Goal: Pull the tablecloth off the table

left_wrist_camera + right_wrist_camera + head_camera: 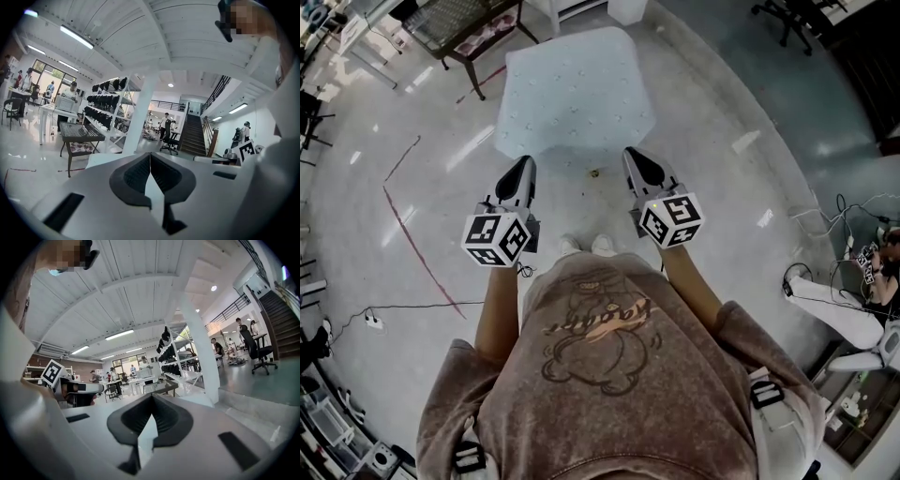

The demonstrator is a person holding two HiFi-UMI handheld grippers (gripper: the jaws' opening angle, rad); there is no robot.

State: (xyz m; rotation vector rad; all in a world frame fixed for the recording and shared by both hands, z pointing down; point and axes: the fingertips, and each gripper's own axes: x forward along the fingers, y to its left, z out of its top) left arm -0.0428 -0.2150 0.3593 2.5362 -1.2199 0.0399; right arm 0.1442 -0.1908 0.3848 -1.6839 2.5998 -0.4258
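Judging from the head view, the task has not started: the white tablecloth (pixel 572 94) still lies spread flat over the table, draping its edges so that no part of the table itself shows, and neither tool is touching it. All of the work remains: approach, grip on the near hem, and the pull. The left hand-held gripper (pixel 522 169) and the right hand-held gripper (pixel 635 157) are held side by side in front of the person's body, both pointing forward toward the near edge of the cloth. Their tips sit close to that edge in this view, one toward each near corner, but appear to be above bare floor rather than over the cloth; how high they stand relative to the cloth cannot be determined. In the left gripper view the jaws of the left hand-held gripper (pixel 150 157) are pressed together at the tips with nothing between them, and a pale corner of the covered table shows just beyond them. In the right gripper view the right hand-held gripper (pixel 151 399) is likewise brought together and empty. The next move probably calls for spreading both sets of jaws and lowering them to the hanging hem.
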